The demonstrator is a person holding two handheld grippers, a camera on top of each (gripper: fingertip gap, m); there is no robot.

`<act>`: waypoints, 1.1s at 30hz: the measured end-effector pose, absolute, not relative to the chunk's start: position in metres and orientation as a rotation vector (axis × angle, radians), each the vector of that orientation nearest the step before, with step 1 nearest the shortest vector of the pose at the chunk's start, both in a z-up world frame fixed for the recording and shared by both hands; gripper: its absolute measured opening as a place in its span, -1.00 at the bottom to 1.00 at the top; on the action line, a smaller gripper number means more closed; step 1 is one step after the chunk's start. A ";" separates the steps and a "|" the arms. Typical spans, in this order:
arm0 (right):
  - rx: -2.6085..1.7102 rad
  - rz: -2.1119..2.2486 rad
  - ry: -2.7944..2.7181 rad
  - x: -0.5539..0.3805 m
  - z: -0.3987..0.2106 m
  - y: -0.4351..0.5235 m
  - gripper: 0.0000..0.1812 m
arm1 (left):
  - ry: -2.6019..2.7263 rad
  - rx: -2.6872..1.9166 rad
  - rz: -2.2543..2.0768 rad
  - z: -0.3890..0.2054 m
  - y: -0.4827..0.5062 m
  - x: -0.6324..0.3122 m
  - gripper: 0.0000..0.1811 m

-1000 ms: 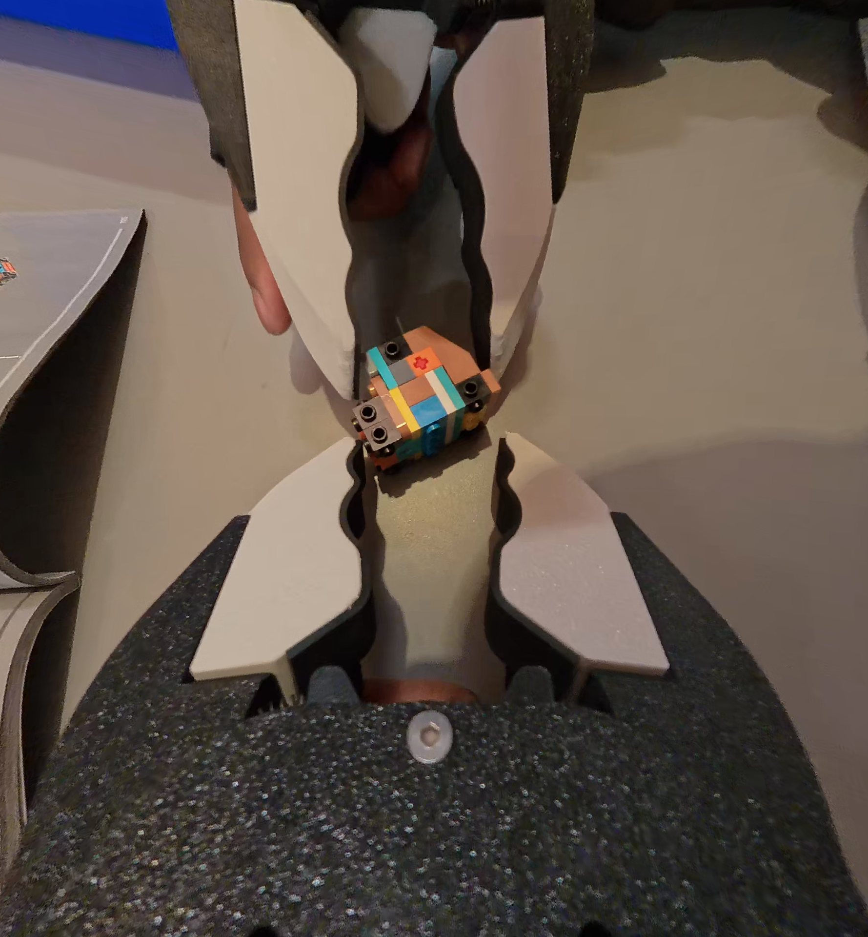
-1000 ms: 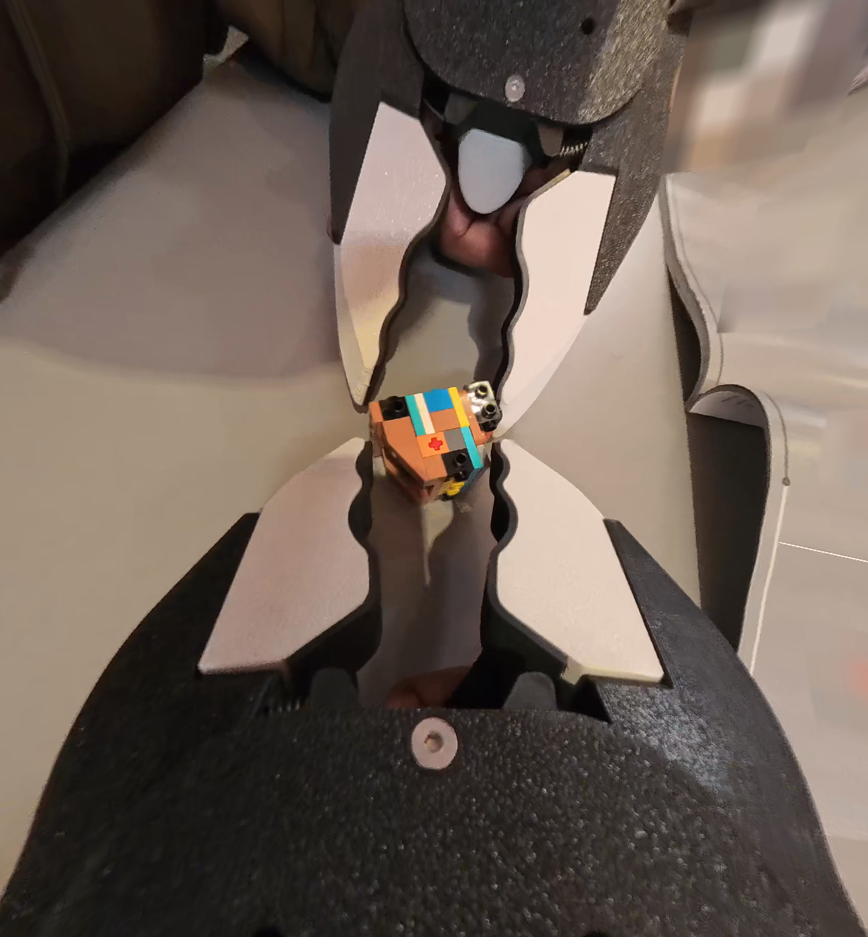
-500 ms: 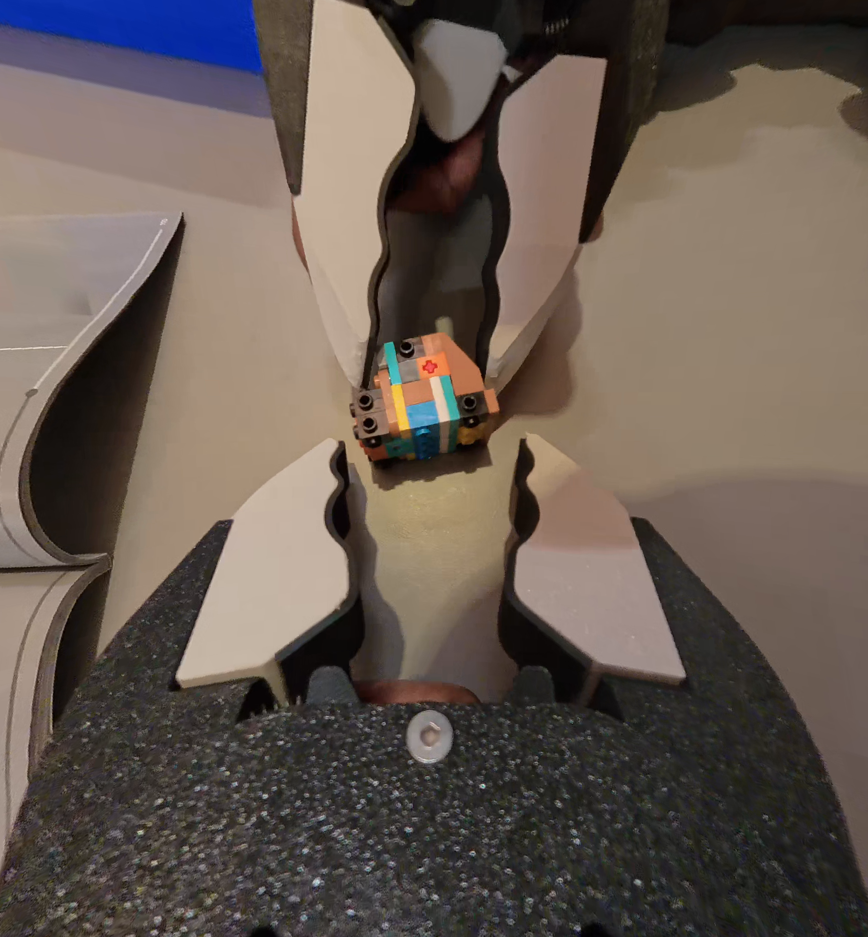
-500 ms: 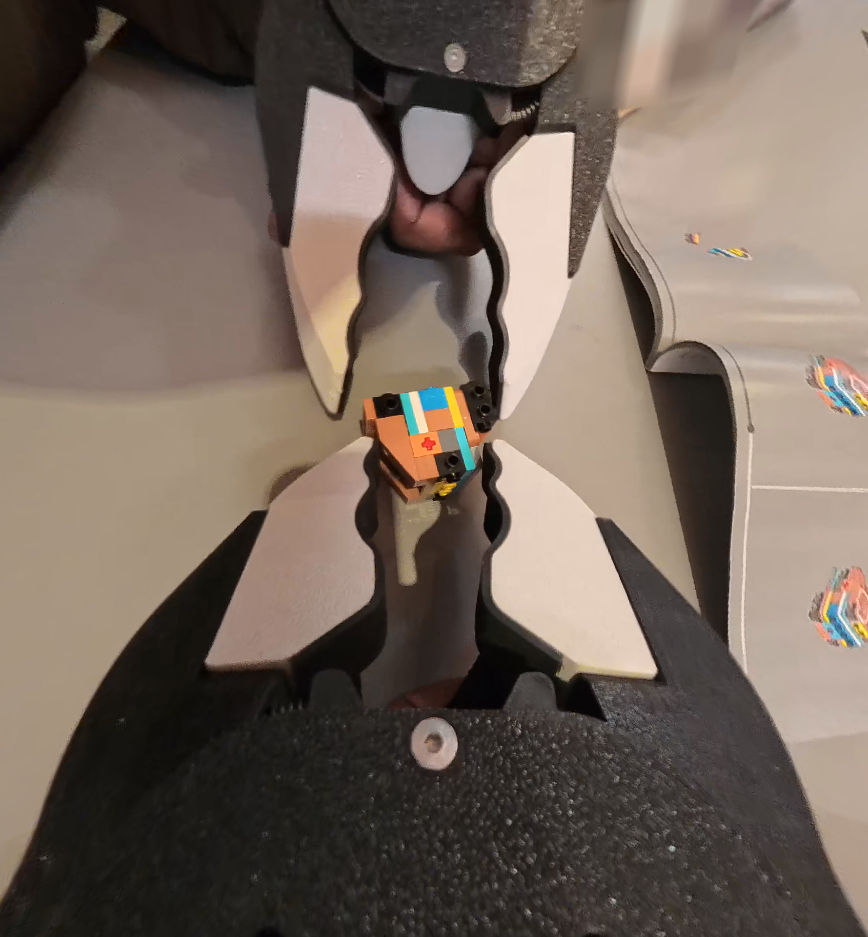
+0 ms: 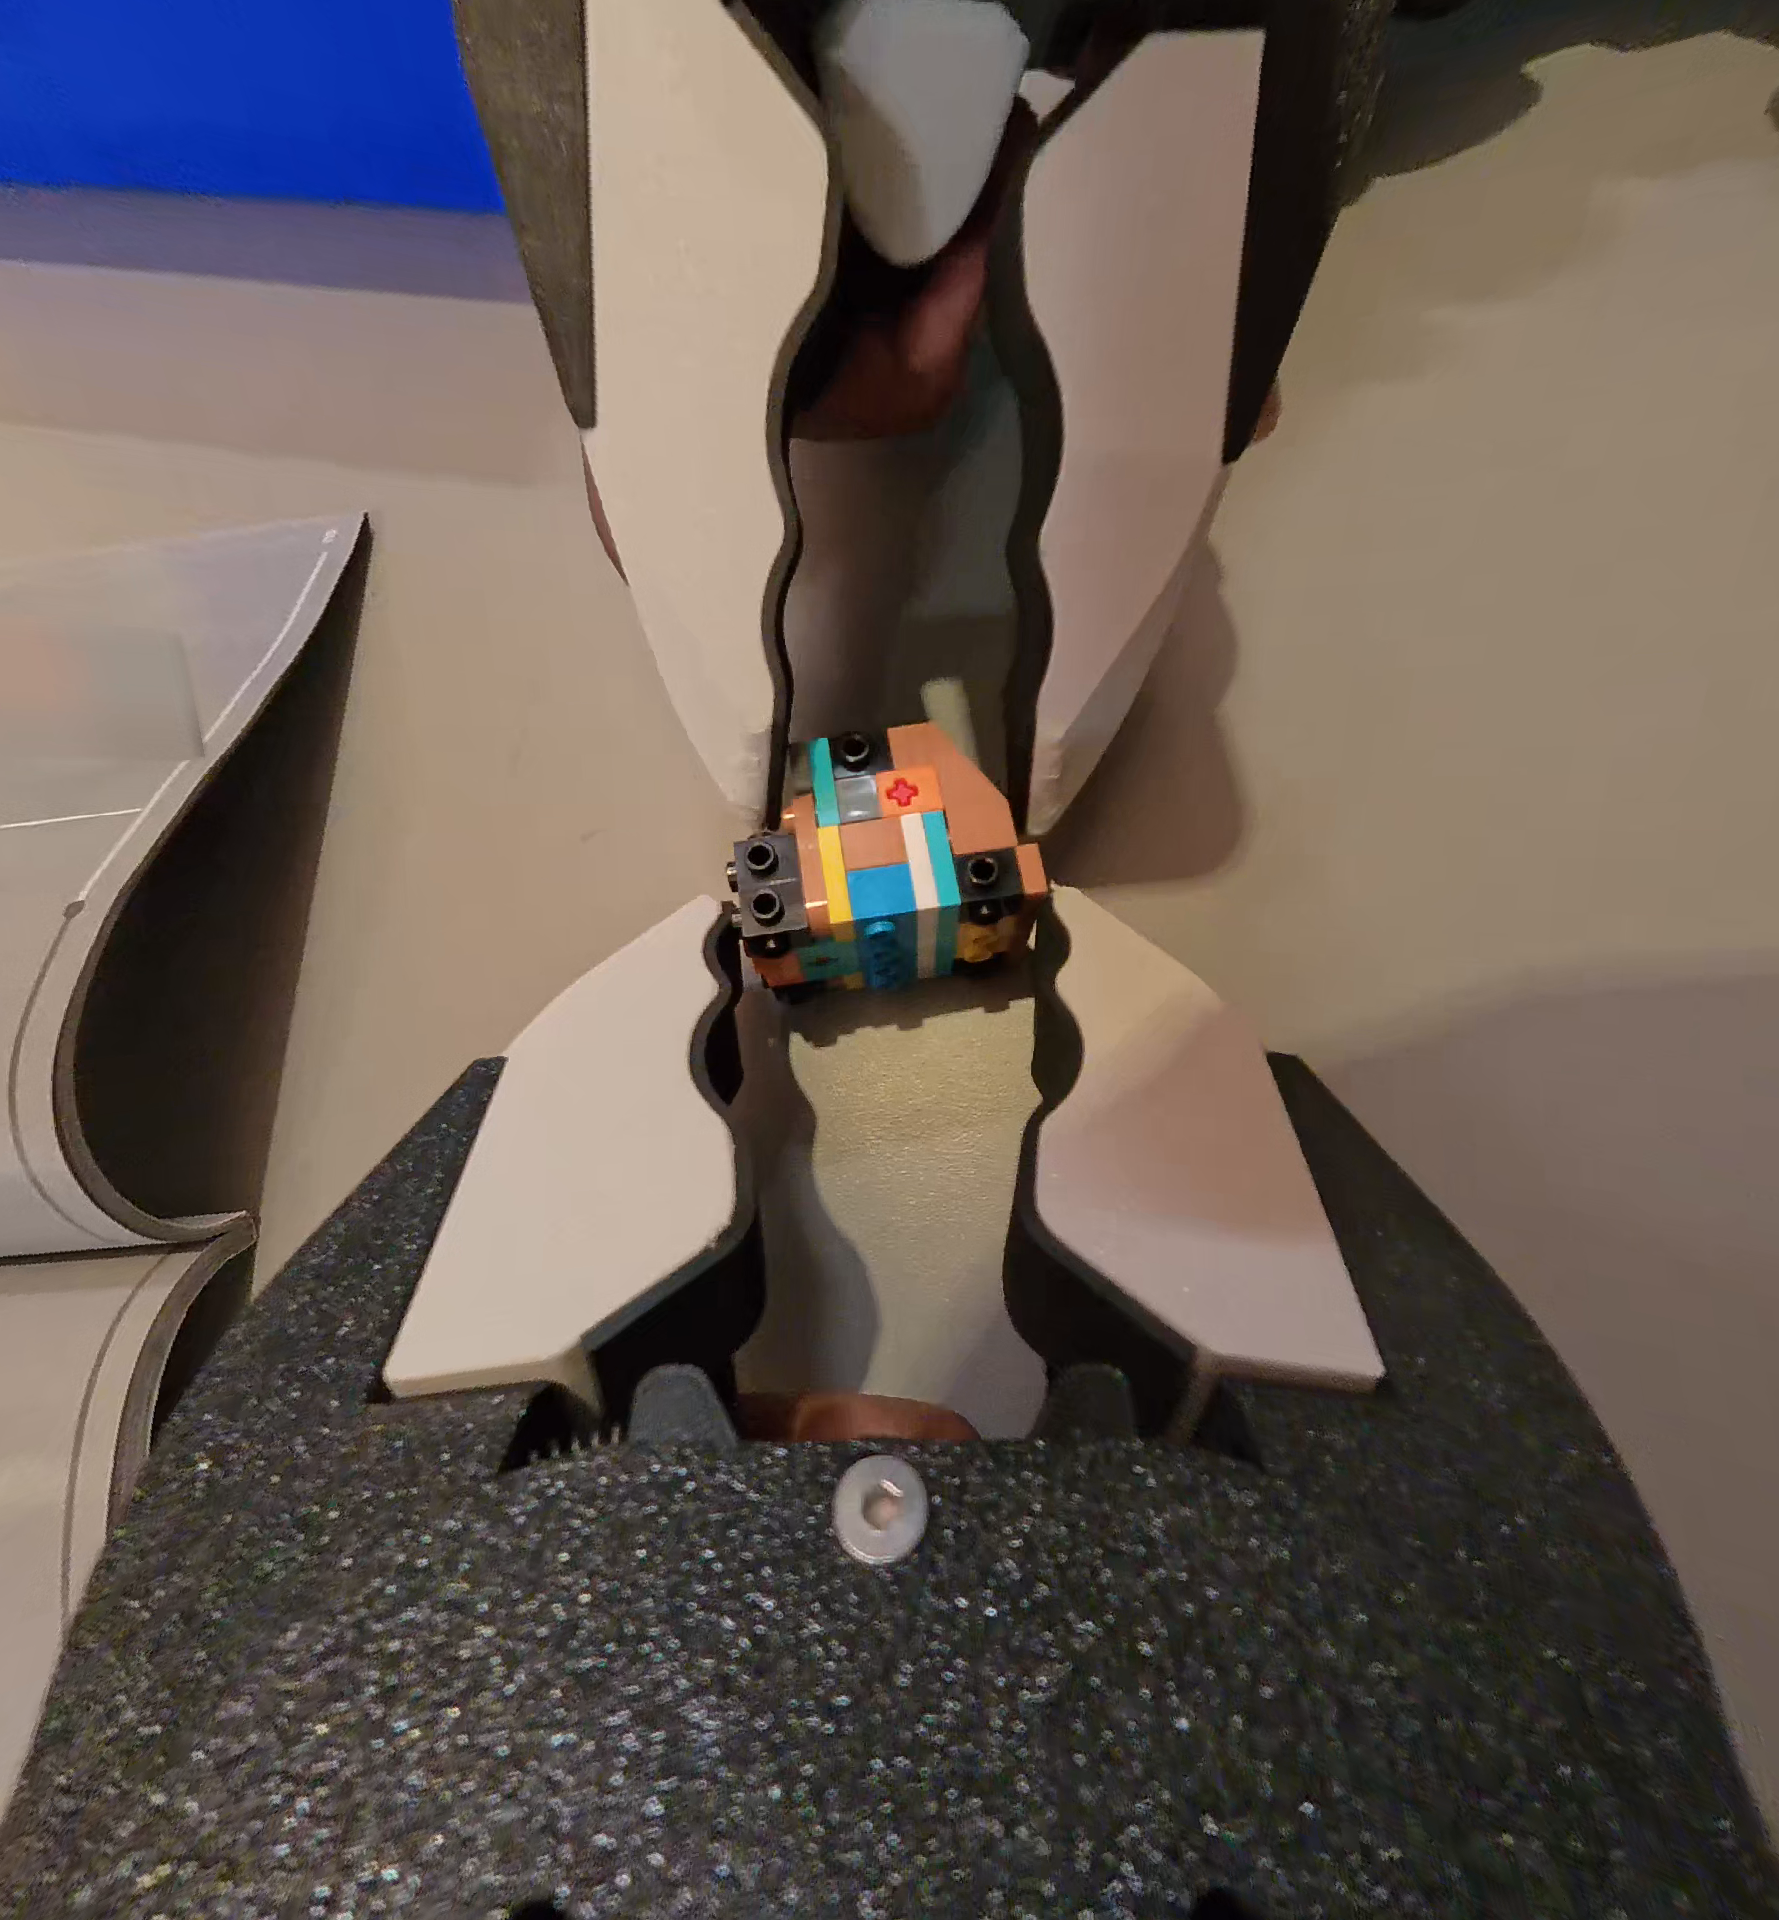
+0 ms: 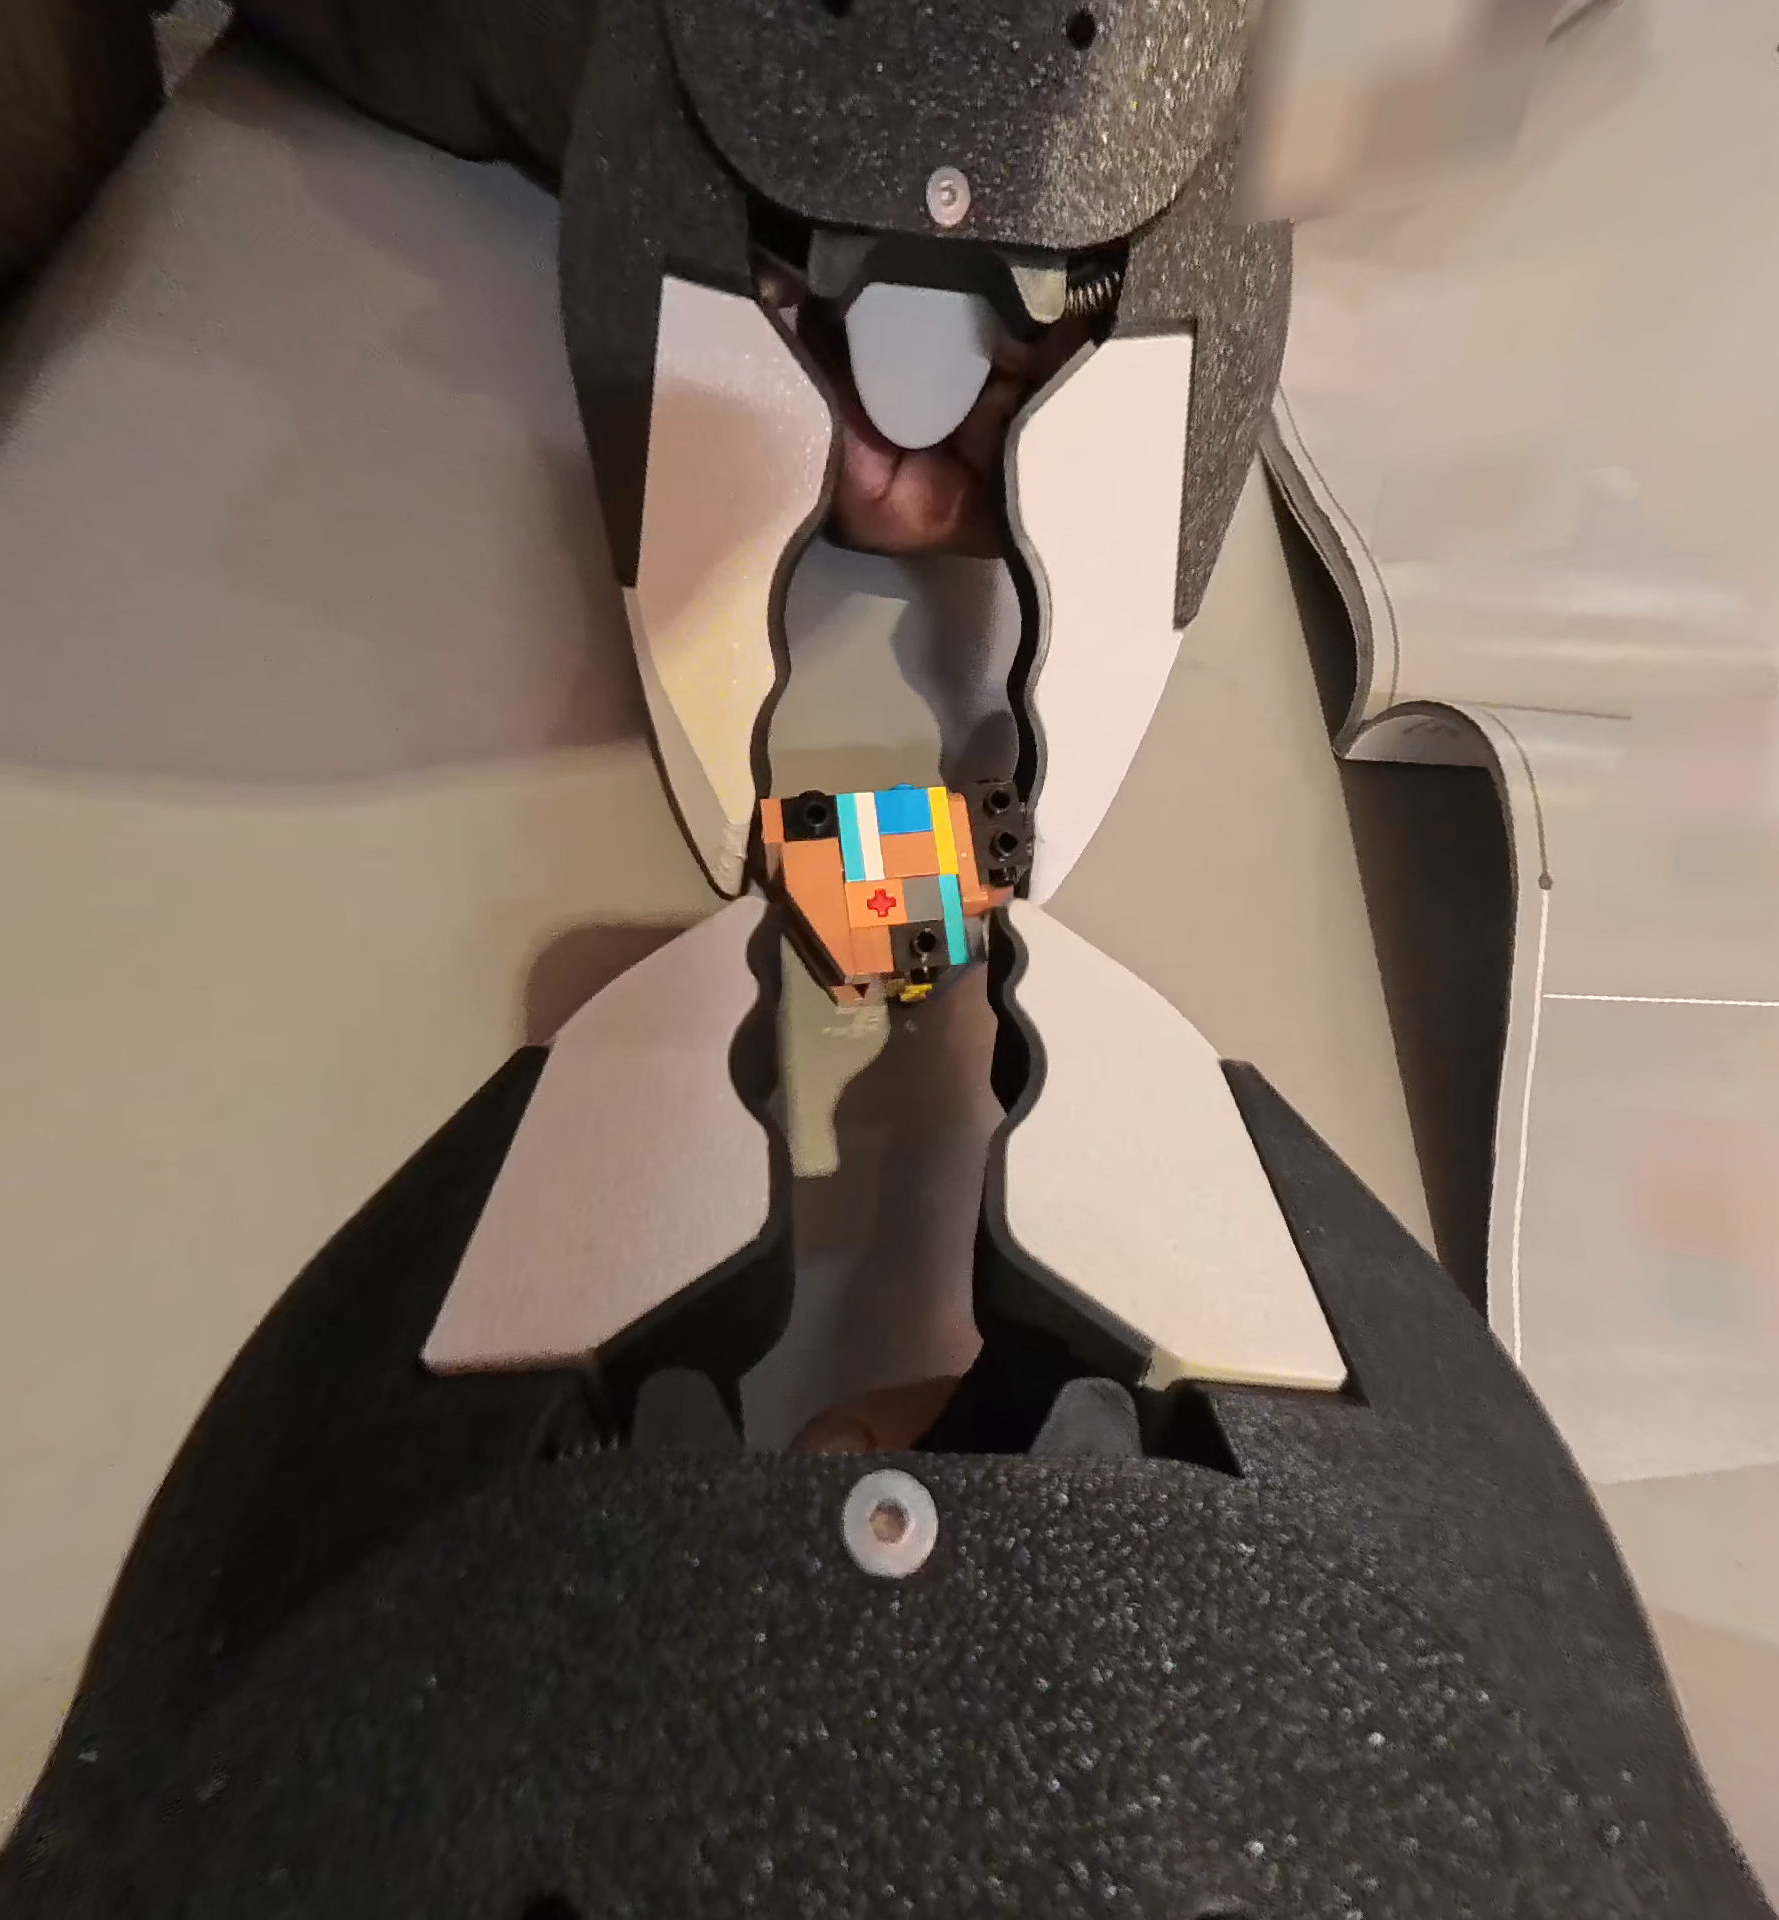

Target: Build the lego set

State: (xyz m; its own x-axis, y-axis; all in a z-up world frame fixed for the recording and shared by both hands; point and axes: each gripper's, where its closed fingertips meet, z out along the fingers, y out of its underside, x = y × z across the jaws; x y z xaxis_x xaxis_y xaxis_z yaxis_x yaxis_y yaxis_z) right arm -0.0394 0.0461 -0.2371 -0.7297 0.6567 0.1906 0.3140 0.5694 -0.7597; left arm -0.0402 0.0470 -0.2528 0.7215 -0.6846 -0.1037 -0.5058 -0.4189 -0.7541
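Note:
A small lego model (image 5: pixel 885 862) of brown, orange, teal, blue, yellow and black bricks sits between my two grippers, which face each other tip to tip. My left gripper (image 5: pixel 885 909) has its fingertips against the sides of the model's wide end with the black bricks. My right gripper (image 6: pixel 885 914) is shut on the narrower end of the model (image 6: pixel 890 883). The right gripper (image 5: pixel 895 805) shows at the top of the left wrist view. The left gripper (image 6: pixel 890 878) shows at the top of the right wrist view. The model hangs just above the beige table (image 5: pixel 1487 727).
An open instruction booklet (image 5: pixel 85 935) lies on the table to the left in the left wrist view, and on the right in the right wrist view (image 6: pixel 1436 831). A blue surface (image 5: pixel 189 94) shows at the far left. A hand (image 6: pixel 906 499) holds the left gripper. My left and right fingertips are right by each other.
The left gripper opened and drew back from the model half a second ago. It has now moved forward again and closed on the wide end. The right gripper kept its hold throughout.

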 end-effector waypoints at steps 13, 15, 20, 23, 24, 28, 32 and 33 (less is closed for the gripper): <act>-0.846 1.032 -2.371 -0.040 -0.238 0.043 -0.62 | 0.913 -2.109 -0.300 -0.253 0.045 -0.039 -0.41; -0.854 1.028 -2.380 -0.040 -0.238 0.042 -0.62 | 0.915 -2.109 -0.304 -0.254 0.045 -0.039 -0.41; -0.847 1.036 -2.391 -0.040 -0.238 0.042 -0.62 | 0.915 -2.112 -0.309 -0.254 0.045 -0.039 -0.41; -0.835 1.030 -2.396 -0.040 -0.238 0.042 -0.63 | 0.914 -2.113 -0.312 -0.254 0.045 -0.039 -0.41; -0.830 1.029 -2.397 -0.040 -0.238 0.042 -0.63 | 0.914 -2.113 -0.312 -0.254 0.045 -0.039 -0.41; -0.821 1.032 -2.403 -0.040 -0.238 0.042 -0.63 | 0.913 -2.115 -0.316 -0.254 0.045 -0.039 -0.41; -0.822 1.067 -2.397 -0.039 -0.238 0.041 -0.62 | 0.920 -2.102 -0.335 -0.253 0.044 -0.038 -0.41; -0.818 1.082 -2.390 -0.039 -0.237 0.041 -0.62 | 0.921 -2.099 -0.334 -0.253 0.044 -0.038 -0.41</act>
State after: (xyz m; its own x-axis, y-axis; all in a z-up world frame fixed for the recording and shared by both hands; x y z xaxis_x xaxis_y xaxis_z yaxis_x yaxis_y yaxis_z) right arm -0.0392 0.0409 -0.2373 -0.7531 0.6490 0.1077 0.3473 0.5313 -0.7727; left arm -0.0385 0.0443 -0.2526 0.6996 -0.7109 -0.0726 -0.4988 -0.4130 -0.7620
